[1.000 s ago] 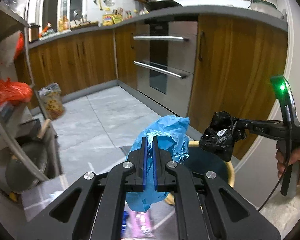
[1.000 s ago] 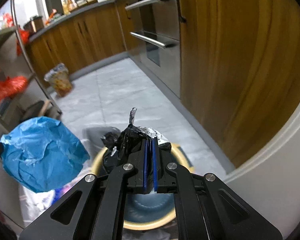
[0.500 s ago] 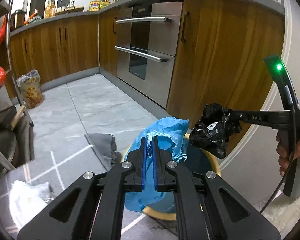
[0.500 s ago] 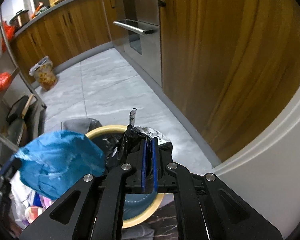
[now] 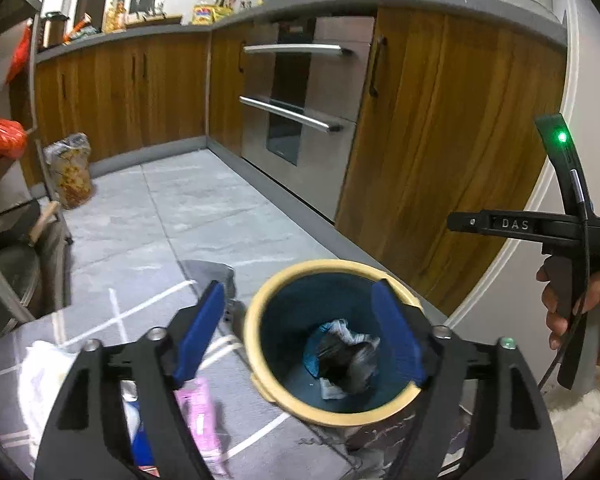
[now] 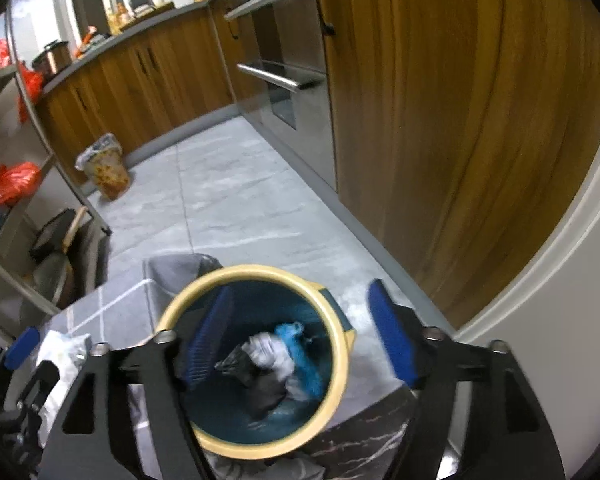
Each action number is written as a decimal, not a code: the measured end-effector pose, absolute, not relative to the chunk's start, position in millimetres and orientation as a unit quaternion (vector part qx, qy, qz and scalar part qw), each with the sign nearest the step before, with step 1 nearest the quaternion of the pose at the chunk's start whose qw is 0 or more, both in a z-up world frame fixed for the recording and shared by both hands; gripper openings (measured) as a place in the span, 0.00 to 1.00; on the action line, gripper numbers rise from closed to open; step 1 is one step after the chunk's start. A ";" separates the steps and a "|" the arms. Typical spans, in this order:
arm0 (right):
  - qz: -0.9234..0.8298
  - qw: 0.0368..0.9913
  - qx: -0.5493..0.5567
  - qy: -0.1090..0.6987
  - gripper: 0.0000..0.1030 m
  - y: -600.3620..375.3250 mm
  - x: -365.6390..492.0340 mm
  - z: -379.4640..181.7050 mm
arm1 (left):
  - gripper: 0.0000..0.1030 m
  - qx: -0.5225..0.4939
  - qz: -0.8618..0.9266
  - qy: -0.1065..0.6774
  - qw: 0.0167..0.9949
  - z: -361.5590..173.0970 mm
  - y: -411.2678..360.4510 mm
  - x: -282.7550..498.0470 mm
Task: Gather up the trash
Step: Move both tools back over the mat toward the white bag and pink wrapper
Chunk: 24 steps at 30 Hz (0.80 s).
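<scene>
A round bin with a yellow rim [image 5: 320, 268] and dark blue inside stands on the floor; it also shows in the right wrist view [image 6: 256, 270]. A black bag [image 5: 340, 360] and blue plastic [image 5: 310, 356] lie at its bottom, seen too as the black bag [image 6: 260, 388] and blue plastic [image 6: 300, 356]. My left gripper [image 5: 300, 332] is open and empty above the bin. My right gripper [image 6: 300, 328] is open and empty above it too; its body [image 5: 516, 224] shows at the right of the left wrist view.
Wooden cabinets [image 5: 440, 140] and a steel oven [image 5: 300, 96] stand behind the bin. A bag of rubbish [image 5: 70, 172] sits by the far cabinets. A white bag [image 5: 44, 376] and a pink wrapper [image 5: 200, 412] lie on the grey tiled mat left of the bin. A metal rack [image 6: 28, 200] stands at left.
Both grippers opened. The blue plastic and the black bag dropped from them into the bin.
</scene>
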State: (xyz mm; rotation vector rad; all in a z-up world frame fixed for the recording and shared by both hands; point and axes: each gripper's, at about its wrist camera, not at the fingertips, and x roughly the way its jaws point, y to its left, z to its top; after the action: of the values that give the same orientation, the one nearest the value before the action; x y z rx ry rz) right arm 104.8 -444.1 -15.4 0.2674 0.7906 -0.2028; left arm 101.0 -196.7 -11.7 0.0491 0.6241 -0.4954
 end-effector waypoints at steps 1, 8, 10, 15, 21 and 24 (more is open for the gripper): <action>-0.092 0.913 0.129 0.375 0.80 -440.3 102.9 -12.2 | 0.84 0.024 -0.236 0.301 0.924 -8.7 -192.7 98.1; -0.060 0.931 0.117 0.342 0.92 -413.4 97.3 3.1 | 0.94 0.015 -0.189 0.285 0.940 11.1 -142.6 80.0; -0.052 0.933 0.116 0.336 0.93 -404.8 96.3 6.9 | 0.94 0.015 -0.170 0.283 0.944 14.1 -126.7 75.2; -0.033 0.936 0.111 0.333 0.94 -377.1 94.0 12.9 | 0.94 -0.002 -0.122 0.281 0.952 20.0 -79.8 65.1; -0.012 0.937 0.100 0.335 0.94 -334.7 97.1 14.5 | 0.94 -0.016 -0.074 0.281 0.957 20.1 -32.4 54.1; 0.003 0.934 0.097 0.343 0.94 -308.1 99.5 11.4 | 0.94 -0.022 -0.045 0.287 0.957 15.7 -5.5 49.6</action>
State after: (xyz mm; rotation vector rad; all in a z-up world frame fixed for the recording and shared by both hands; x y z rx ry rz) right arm 99.5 -308.1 11.4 0.1974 0.7012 0.0070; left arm 49.6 -5.5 15.7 -0.0456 0.5817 -0.0922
